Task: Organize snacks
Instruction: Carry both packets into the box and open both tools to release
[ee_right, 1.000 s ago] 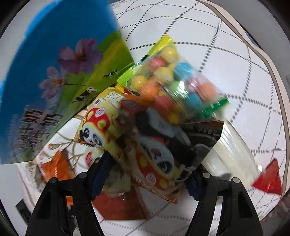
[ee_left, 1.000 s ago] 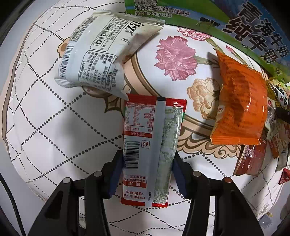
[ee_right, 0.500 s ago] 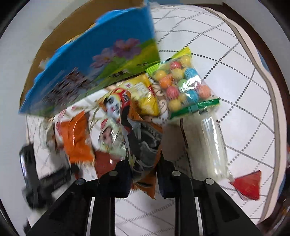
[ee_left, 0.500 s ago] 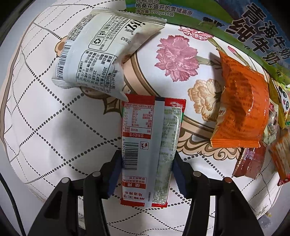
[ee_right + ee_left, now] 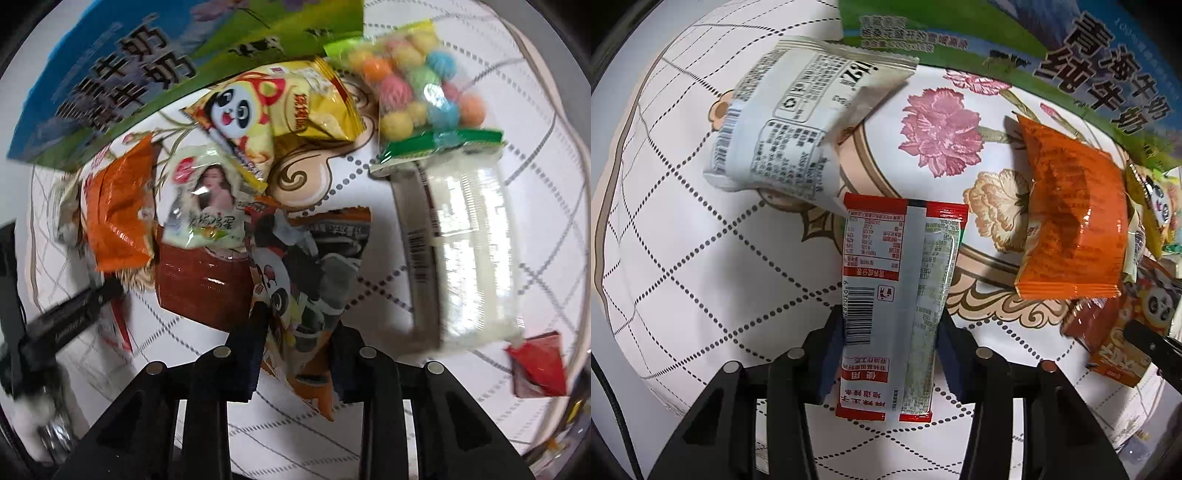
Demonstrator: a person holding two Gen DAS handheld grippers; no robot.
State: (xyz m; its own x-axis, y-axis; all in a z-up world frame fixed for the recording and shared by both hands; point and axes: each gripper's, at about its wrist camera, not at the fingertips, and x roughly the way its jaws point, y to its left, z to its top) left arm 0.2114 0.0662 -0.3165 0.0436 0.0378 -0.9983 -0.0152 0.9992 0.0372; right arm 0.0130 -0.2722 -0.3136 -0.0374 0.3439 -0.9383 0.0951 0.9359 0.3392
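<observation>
Left of the red packet the tabletop is bare cloth, plenty of room to slip a claw in. Ahead, the white bag blocks, and the milk box walls the far edge. Right side's jammed: orange bag, panda packs, candy bag, clear pack, barely any gaps.

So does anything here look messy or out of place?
Yes. The snacks by the right claw lie in a jumble: the green-white packet overlaps the dark red packet, and the orange packet sits crumpled. Nothing looks spilled.
</observation>
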